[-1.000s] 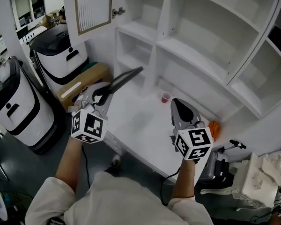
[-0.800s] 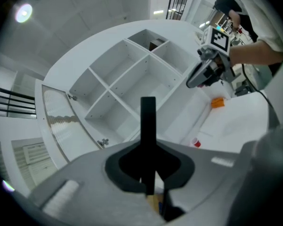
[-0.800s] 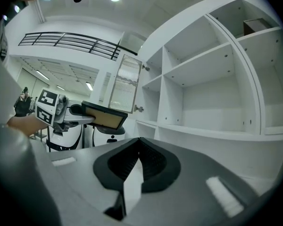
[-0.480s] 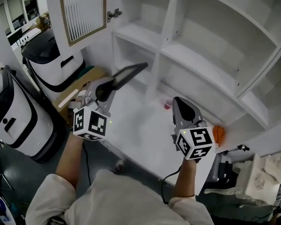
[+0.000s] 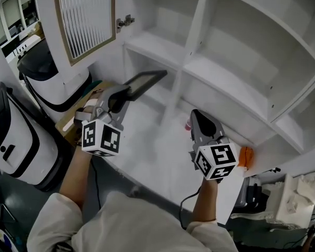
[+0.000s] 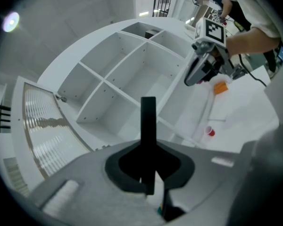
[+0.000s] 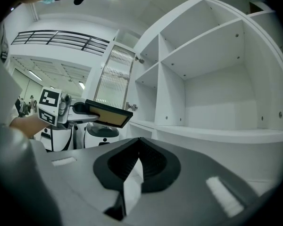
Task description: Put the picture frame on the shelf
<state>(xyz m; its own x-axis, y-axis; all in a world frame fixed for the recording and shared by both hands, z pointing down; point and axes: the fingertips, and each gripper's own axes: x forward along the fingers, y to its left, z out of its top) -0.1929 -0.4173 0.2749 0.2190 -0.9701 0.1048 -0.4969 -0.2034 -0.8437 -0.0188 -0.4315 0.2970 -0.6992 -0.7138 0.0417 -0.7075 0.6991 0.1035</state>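
The picture frame (image 5: pixel 145 81) is dark-rimmed with a tan face. It is held roughly level in front of the white shelf unit (image 5: pixel 220 72), near its lower left compartments. My left gripper (image 5: pixel 126 91) is shut on the frame's near edge. The left gripper view shows the frame (image 6: pixel 148 121) edge-on, as a dark bar rising from the jaws. My right gripper (image 5: pixel 200 118) is shut with nothing in it, and it hangs over the white counter (image 5: pixel 157 146) to the right of the frame. From the right gripper view, the frame (image 7: pixel 108 114) shows at the left, with the left gripper (image 7: pixel 78 108) behind it.
A small red cup (image 5: pixel 188 125) stands on the counter by the shelf's base, and an orange thing (image 5: pixel 245 156) lies further right. An open slatted cabinet door (image 5: pixel 84 20) hangs at upper left. White and black machines (image 5: pixel 21 135) stand on the floor at the left.
Both grippers have moved forward toward the shelf unit. The frame, still gripped, now sits closer to the lower left compartments. The right gripper stays shut and empty.
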